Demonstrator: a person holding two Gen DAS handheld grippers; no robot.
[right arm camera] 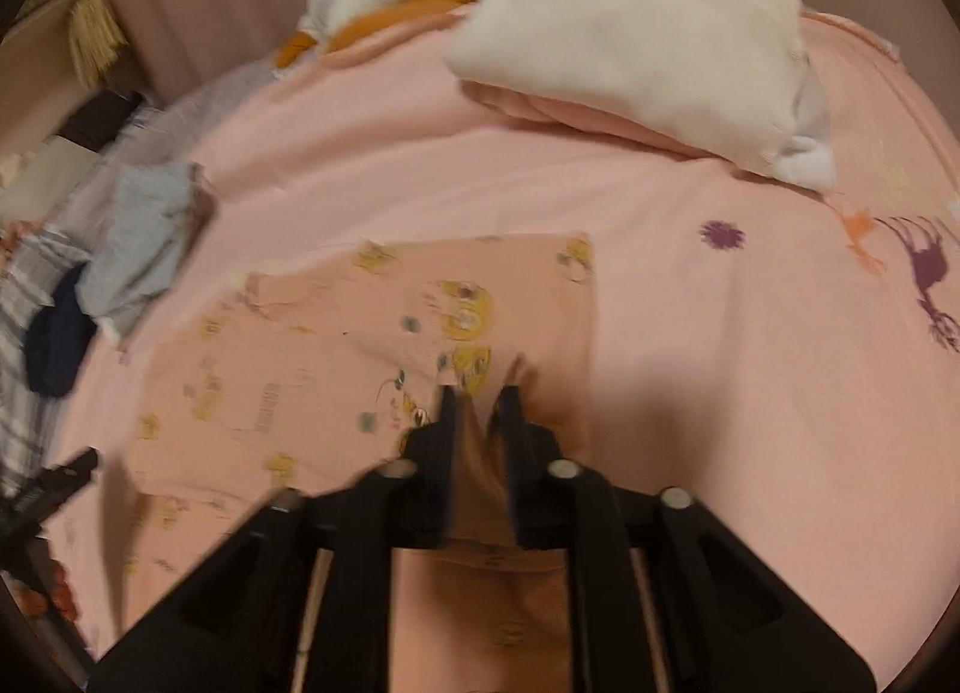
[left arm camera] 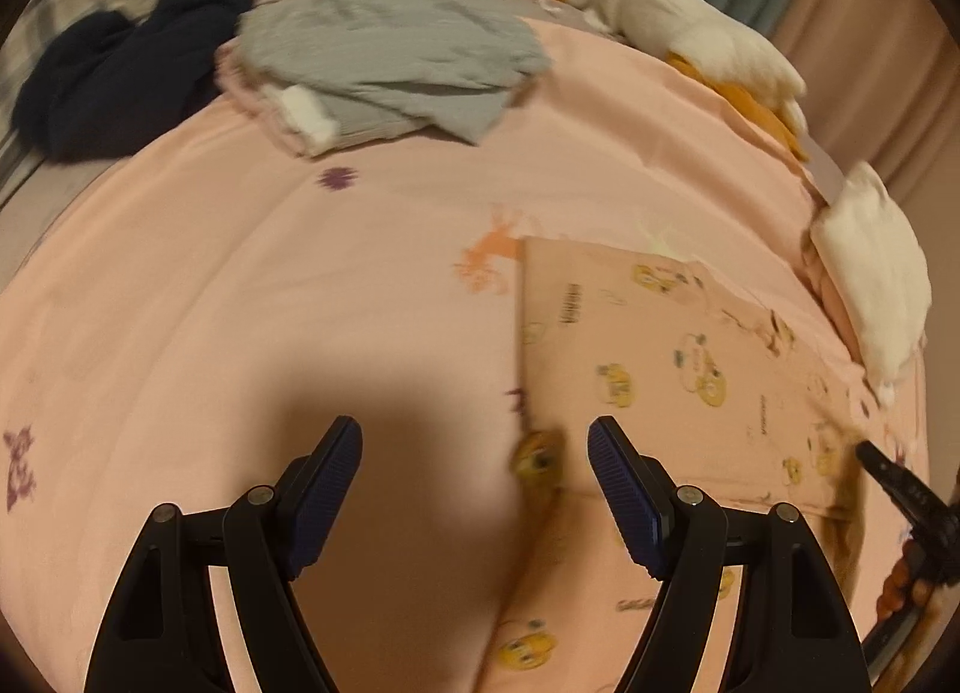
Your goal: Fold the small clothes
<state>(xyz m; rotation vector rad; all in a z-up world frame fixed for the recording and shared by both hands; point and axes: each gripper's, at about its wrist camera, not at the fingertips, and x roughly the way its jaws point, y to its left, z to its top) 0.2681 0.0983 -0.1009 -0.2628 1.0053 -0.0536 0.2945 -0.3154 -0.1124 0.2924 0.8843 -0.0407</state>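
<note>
Pink cartoon-print garment (left arm camera: 672, 357) flat on bed

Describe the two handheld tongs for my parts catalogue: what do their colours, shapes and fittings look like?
Both are matte black. The left tongs have two angled arms with triangular cut-outs, round silver pivot pins, and ribbed dark blue pads on the inner finger faces. The right tongs share the black linkage frame and silver pins, with narrow black fingertips; motion blur hides their pad colour. No cables or sleeves show.

A bedroom at home, we'd say — a bed under a pink printed sheet (left arm camera: 300, 285), small clothes piled on it, grey top (left arm camera: 390, 45) and dark garment (left arm camera: 120, 75) at its far side, white plush toy (left arm camera: 690, 27) along its edge — curtain folds (left arm camera: 888, 63) behind the bed.
</note>
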